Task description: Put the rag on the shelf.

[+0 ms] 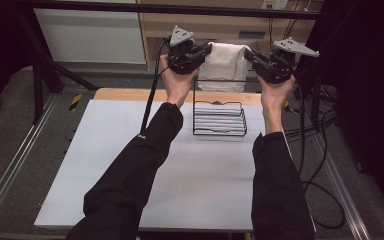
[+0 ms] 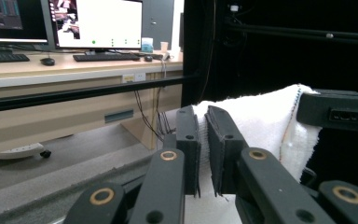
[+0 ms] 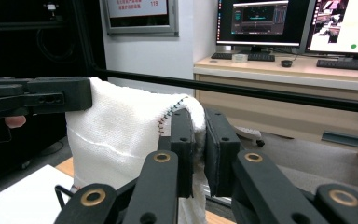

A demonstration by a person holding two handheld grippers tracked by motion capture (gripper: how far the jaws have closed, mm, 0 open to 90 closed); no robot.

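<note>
A white folded towel [image 1: 224, 65] hangs stretched between my two grippers, held up above the far end of the table. My left gripper [image 1: 209, 50] pinches its left top corner and my right gripper [image 1: 246, 53] pinches its right top corner. In the left gripper view the jaws [image 2: 204, 154] are shut on the towel's [image 2: 261, 126] edge, with the other gripper's black jaw at the right. The right gripper view shows the jaws [image 3: 198, 149] shut on the stitched corner of the towel [image 3: 116, 135]. A black wire rack [image 1: 220, 119] stands on the table right below the towel.
The pale tabletop [image 1: 180, 170] stretches toward me, with a wooden strip at its far edge. Cables [image 1: 320, 150] trail down the right side. A black frame bar [image 1: 180, 9] crosses behind the towel, and desks with monitors [image 2: 98, 23] stand beyond.
</note>
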